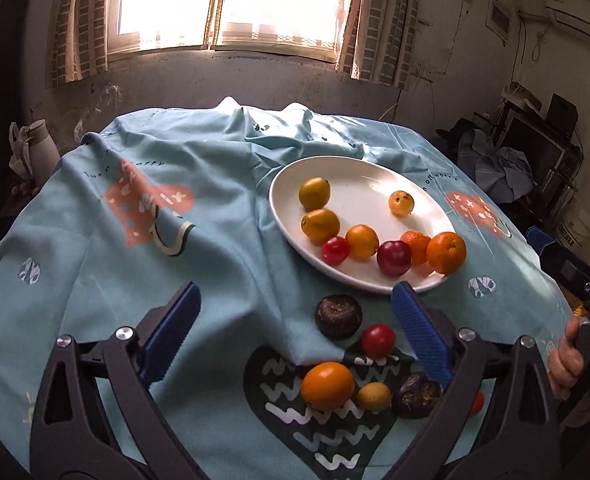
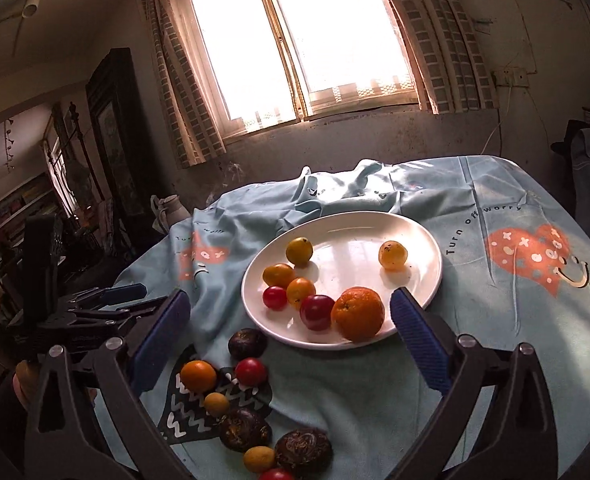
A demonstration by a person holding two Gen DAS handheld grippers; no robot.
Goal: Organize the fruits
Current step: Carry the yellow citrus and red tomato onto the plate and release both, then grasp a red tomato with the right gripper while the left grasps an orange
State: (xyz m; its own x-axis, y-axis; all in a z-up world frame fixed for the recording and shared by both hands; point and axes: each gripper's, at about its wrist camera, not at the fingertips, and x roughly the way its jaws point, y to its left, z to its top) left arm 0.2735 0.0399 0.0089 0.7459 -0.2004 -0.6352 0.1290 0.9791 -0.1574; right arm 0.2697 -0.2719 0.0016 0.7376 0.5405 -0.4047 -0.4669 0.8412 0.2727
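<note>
Fruits are split right now: a bunch already sit on the white plate (image 2: 423,240) mid-frame, and the rest are still loose on the blue cloth (image 1: 95,280) over the desk, bunched at the lower centre of both views. From where I'm driving, both sets of jaws stand wide apart with nothing between them, left gripper (image 1: 295,332) and right gripper (image 2: 287,334) both hanging short of the plate. Worry one: the big orange (image 2: 358,313) and the plum (image 2: 317,312) sit right at the plate's near rim, so a careless dip could knock them off. Worry two: the cloth is wrinkled and the red tomato (image 1: 378,341) and small yellow one (image 1: 373,397) look round enough to roll if I nudge them. The dark wrinkly fruit (image 1: 338,315) looks soft, so squeezing hard might squash it.
</note>
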